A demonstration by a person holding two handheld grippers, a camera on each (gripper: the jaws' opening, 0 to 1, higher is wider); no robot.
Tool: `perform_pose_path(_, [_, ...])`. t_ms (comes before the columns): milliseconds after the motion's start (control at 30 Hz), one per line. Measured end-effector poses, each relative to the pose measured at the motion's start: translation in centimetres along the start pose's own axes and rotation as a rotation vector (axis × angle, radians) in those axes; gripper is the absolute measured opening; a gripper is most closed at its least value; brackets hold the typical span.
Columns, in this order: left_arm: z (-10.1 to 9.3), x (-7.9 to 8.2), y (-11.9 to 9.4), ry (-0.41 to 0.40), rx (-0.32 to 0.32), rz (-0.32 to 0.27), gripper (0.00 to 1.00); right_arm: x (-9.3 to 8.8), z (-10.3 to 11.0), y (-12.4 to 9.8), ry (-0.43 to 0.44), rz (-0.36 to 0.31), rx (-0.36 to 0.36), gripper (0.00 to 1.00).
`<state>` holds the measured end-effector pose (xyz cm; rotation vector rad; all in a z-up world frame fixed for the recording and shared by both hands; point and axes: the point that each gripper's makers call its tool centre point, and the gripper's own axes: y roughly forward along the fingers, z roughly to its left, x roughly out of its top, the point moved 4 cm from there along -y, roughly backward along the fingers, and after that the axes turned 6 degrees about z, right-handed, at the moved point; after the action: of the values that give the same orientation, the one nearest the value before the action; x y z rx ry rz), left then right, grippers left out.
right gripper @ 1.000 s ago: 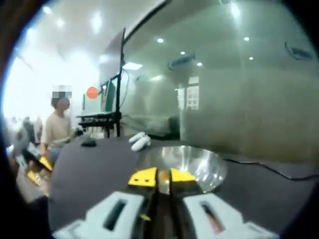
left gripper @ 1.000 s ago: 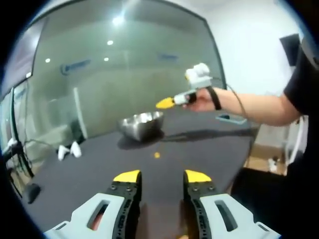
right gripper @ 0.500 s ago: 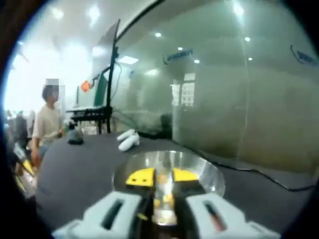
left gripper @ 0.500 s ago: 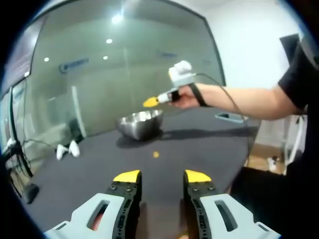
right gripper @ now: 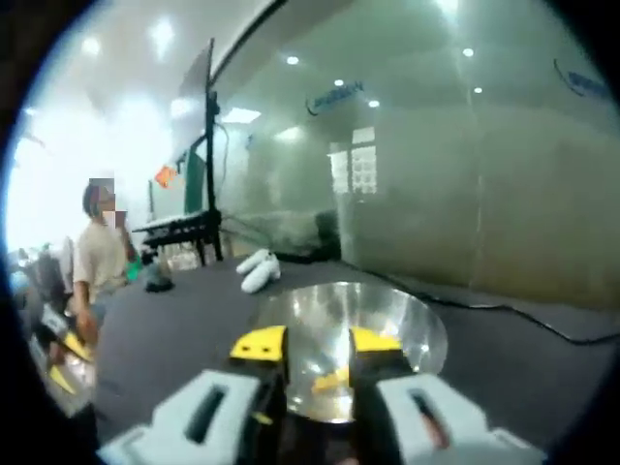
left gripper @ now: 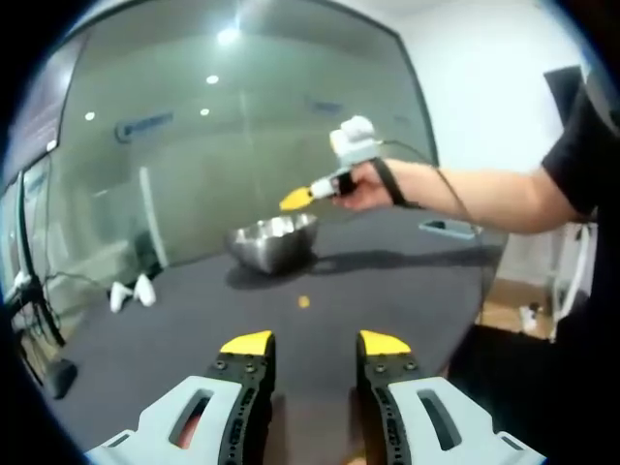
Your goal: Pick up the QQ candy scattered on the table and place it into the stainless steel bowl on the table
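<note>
A stainless steel bowl [left gripper: 274, 240] stands at the far middle of the dark table [left gripper: 387, 281]. One small orange QQ candy [left gripper: 304, 301] lies on the table in front of it. My left gripper [left gripper: 316, 342] hovers low over the near table, open and holding nothing. A hand holds my right gripper [left gripper: 295, 199] just above the bowl's right side. In the right gripper view, that gripper [right gripper: 318, 343] is open directly over the bowl [right gripper: 407, 325], and a yellow candy [right gripper: 331, 380] lies inside the bowl between the jaws.
Two small white objects [left gripper: 131, 291] lie at the table's left side, and they appear beyond the bowl as white objects [right gripper: 257, 269]. A phone [left gripper: 449, 230] rests near the far right edge. A person [right gripper: 97, 262] sits past the table's far end. A glass wall runs behind.
My right gripper's jaws went from shut to open over the bowl, and the candy now lies in the bowl. The left gripper has stayed put.
</note>
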<state>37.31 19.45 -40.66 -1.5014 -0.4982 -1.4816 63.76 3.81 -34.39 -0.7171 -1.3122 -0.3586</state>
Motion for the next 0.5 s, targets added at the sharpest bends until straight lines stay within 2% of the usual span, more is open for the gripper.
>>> perform_pose_path(167, [-0.3, 0.1, 0.0, 0.006, -0.001, 0.005, 0.35, 0.1, 1.5, -1.2, -0.036, -0.006, 0.036, 0.28])
perform_pose_path(233, [-0.4, 0.1, 0.0, 0.007, -0.005, 0.008, 0.35, 0.0, 2.9, -2.0, -0.078, -0.010, 0.098, 0.28])
perform_pose_path(333, [-0.6, 0.0, -0.1, 0.011, -0.008, 0.012, 0.35, -1.1, 5.0, -3.4, -0.154, -0.010, 0.174, 0.30])
perform_pose_path(433, [-0.6, 0.0, -0.4, 0.013, -0.008, 0.015, 0.35, -2.8, 5.9, -5.0, -0.199, -0.002, 0.179, 0.31])
perform_pose_path(500, [-0.5, 0.0, -0.5, 0.005, -0.008, 0.013, 0.35, -4.3, 6.2, -6.4, -0.239, 0.027, 0.176, 0.31])
